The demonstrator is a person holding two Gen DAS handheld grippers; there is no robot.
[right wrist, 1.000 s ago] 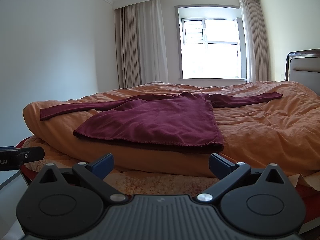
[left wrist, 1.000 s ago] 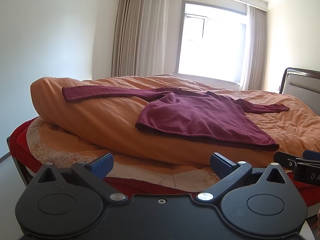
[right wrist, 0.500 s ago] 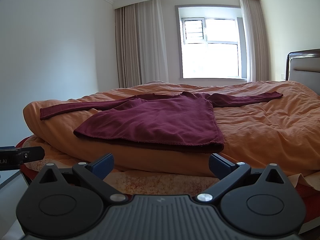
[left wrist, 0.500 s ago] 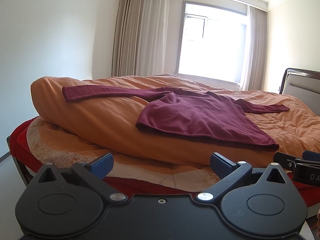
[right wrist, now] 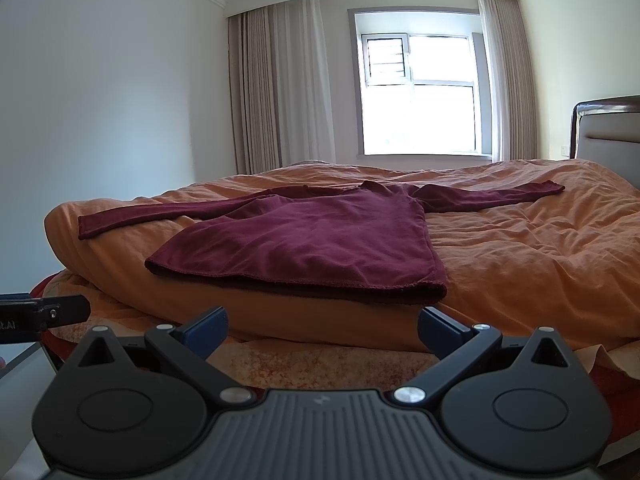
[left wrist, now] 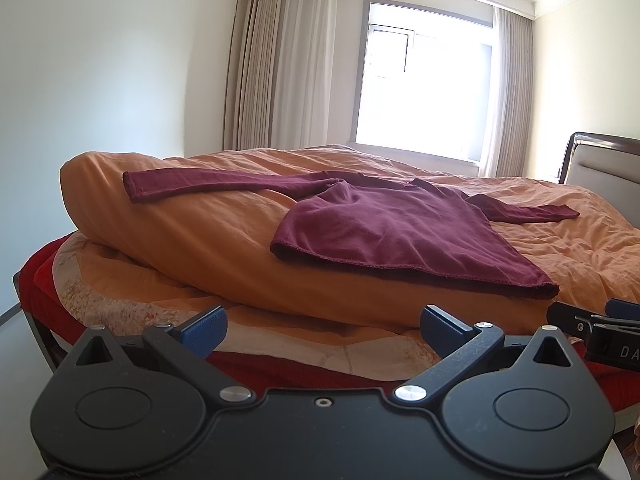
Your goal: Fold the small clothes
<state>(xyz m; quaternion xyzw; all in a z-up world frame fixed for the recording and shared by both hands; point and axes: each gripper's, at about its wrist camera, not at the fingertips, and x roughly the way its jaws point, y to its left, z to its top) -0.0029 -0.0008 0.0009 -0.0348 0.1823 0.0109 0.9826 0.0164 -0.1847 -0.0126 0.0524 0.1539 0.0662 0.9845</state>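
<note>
A maroon long-sleeved shirt lies flat on the orange duvet, both sleeves spread out sideways, its hem toward me; it also shows in the right wrist view. My left gripper is open and empty, low in front of the bed's near edge, short of the hem. My right gripper is open and empty at the same height, also short of the hem. The right gripper's tip shows at the right edge of the left wrist view; the left gripper's tip shows at the left edge of the right wrist view.
The orange duvet is bunched high on the bed over a patterned quilt and red sheet. A headboard stands at the right. A window with curtains is behind the bed.
</note>
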